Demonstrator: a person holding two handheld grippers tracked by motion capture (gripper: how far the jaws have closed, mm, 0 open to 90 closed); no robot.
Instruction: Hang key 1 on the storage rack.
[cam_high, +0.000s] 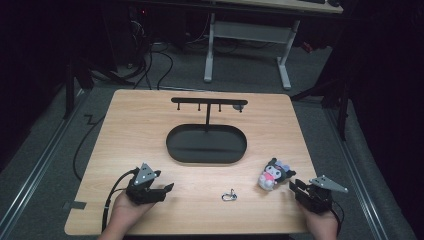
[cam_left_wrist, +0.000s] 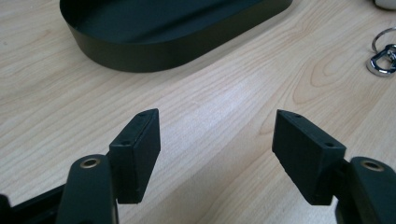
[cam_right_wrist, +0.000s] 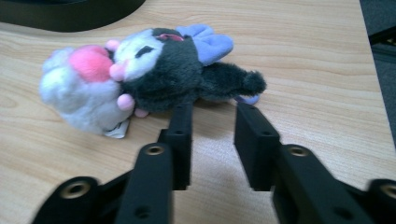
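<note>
Plush toy (cam_high: 274, 174) lies on its side at table (cam_high: 135, 130) front right, just ahead of right gripper (cam_right_wrist: 212, 122) — jaws apart w/ a narrow gap, empty. Left gripper (cam_left_wrist: 217, 140) wide open, empty, over bare wood. Toy prob. light, soft, squashy — pinch the dark fuzzy body. Metal key clasp (cam_high: 229, 195) small, hard, shiny. Black oval tray (cam_high: 206, 145) w/ hook stand (cam_high: 209, 103) behind.

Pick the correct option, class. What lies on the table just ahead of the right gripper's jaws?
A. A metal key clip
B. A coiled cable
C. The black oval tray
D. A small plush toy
D: the plush toy lies on the wood just beyond the open right gripper, also seen beside it from above.
</note>
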